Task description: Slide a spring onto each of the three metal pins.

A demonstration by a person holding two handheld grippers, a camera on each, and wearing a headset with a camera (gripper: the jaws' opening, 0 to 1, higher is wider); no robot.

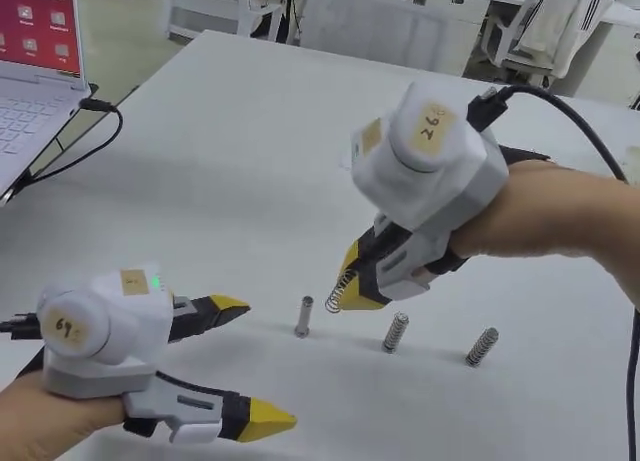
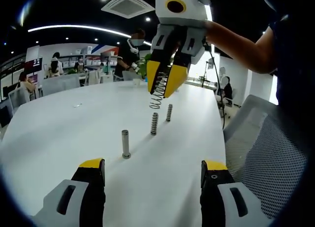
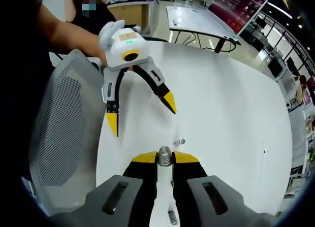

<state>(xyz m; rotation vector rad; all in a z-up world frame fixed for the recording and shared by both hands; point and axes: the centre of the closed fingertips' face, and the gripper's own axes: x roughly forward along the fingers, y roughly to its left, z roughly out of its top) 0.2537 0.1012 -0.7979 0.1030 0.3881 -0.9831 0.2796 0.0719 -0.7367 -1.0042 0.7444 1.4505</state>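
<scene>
White tabletop (image 1: 250, 161) carries three pins: the middle pin (image 1: 396, 332) and the three-o'clock end pin (image 1: 481, 346) each wear a spring, and the bare pin (image 1: 304, 316) has none. My right gripper (image 1: 356, 284) is clamped on the third spring (image 1: 341, 289) by its upper coils, at two o'clock of the bare pin. It looks light, bendy and apt to ping away, I judge, so I pinch gently. My left gripper (image 1: 258, 361) hangs at seven o'clock, jaws apart.

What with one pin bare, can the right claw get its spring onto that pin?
Probably yes: the right claw, shut on a spring, hangs near the bare pin, nothing between them; the open left claw sits apart.
</scene>
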